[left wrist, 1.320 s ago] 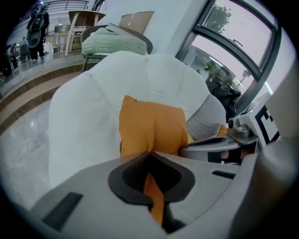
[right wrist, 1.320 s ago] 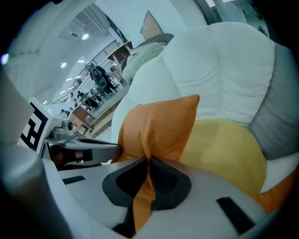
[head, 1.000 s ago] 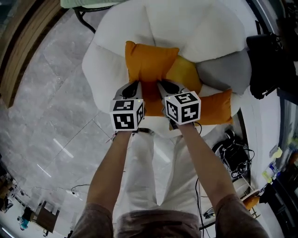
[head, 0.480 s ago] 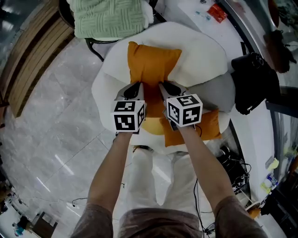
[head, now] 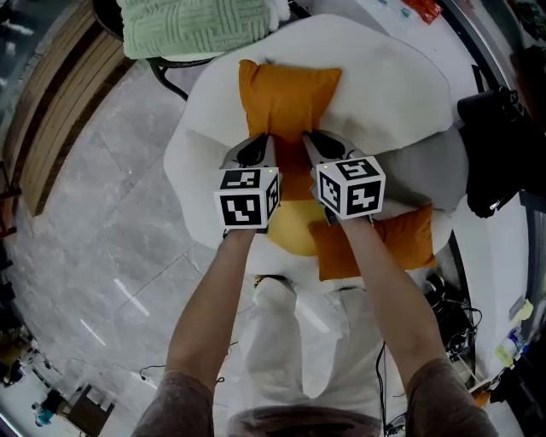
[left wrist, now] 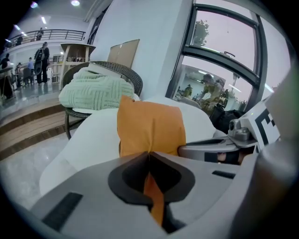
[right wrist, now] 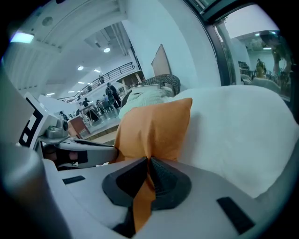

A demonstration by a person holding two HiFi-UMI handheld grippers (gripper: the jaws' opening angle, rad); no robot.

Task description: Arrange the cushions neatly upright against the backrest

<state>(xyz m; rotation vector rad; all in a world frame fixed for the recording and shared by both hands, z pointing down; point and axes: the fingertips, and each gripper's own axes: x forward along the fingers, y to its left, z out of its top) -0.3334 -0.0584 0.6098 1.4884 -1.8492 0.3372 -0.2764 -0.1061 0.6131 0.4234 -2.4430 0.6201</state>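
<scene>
An orange cushion point(head: 286, 98) stands against the white armchair's backrest point(head: 384, 77). Both grippers pinch its near edge. My left gripper point(head: 256, 152) is shut on the cushion's fabric point(left wrist: 152, 126), a fold of which runs between the jaws point(left wrist: 150, 163). Just to the right, my right gripper point(head: 316, 147) is shut on the same cushion point(right wrist: 154, 126), with cloth squeezed between its pads point(right wrist: 148, 168). Lying on the seat are a yellow cushion point(head: 294, 229), a second orange cushion point(head: 388, 243) and a grey cushion point(head: 426, 175).
A wicker chair with a green knitted blanket point(head: 192, 26) stands behind the armchair at the left. A black bag point(head: 503, 145) sits at the right, with cables point(head: 448, 299) on the floor below it. Grey marble floor point(head: 94, 222) lies to the left.
Both grippers have carried the orange cushion away from me toward the backrest. The yellow cushion beneath now shows in front of them. Both grips have held.
</scene>
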